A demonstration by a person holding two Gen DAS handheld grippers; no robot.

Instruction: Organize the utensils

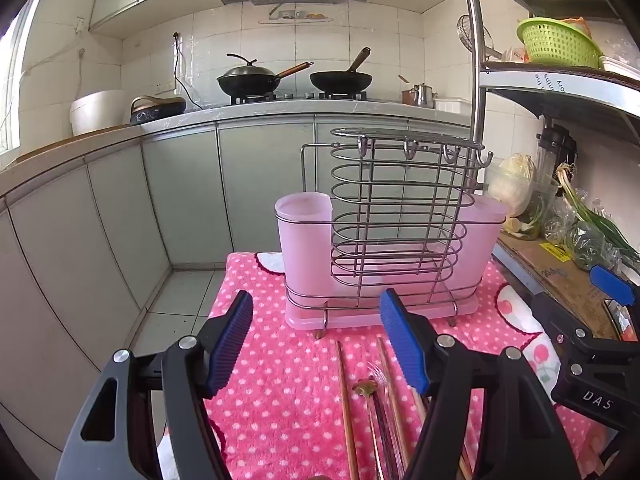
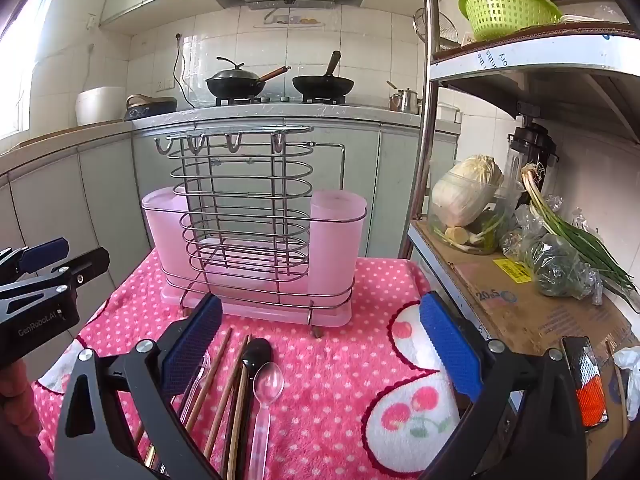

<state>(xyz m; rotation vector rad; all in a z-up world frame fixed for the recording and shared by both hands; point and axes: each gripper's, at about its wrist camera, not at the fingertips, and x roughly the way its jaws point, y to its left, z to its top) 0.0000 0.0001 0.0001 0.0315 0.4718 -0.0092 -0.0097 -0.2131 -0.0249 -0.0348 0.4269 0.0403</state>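
Note:
A wire utensil rack [image 1: 394,216] [image 2: 248,208] with two pink plastic cups [image 1: 306,240] [image 2: 336,240] stands on a pink dotted towel [image 1: 288,380] [image 2: 340,360]. Utensils lie on the towel in front of it: wooden chopsticks [image 1: 346,408] [image 2: 228,392], a clear plastic spoon [image 2: 268,384], a black spoon [image 2: 256,354] and a small brass-coloured spoon [image 1: 366,389]. My left gripper [image 1: 316,344] is open and empty above the utensils. My right gripper [image 2: 320,356] is open and empty, right of the utensils. Each gripper shows in the other's view [image 1: 600,320] [image 2: 44,276].
A metal shelf [image 2: 520,300] to the right holds a cabbage in a bowl [image 2: 468,196], green onions [image 2: 572,232] and a green basket [image 2: 508,4]. Behind is a kitchen counter [image 1: 260,112] with two woks on a stove. The tiled floor [image 1: 176,308] lies left of the towel's edge.

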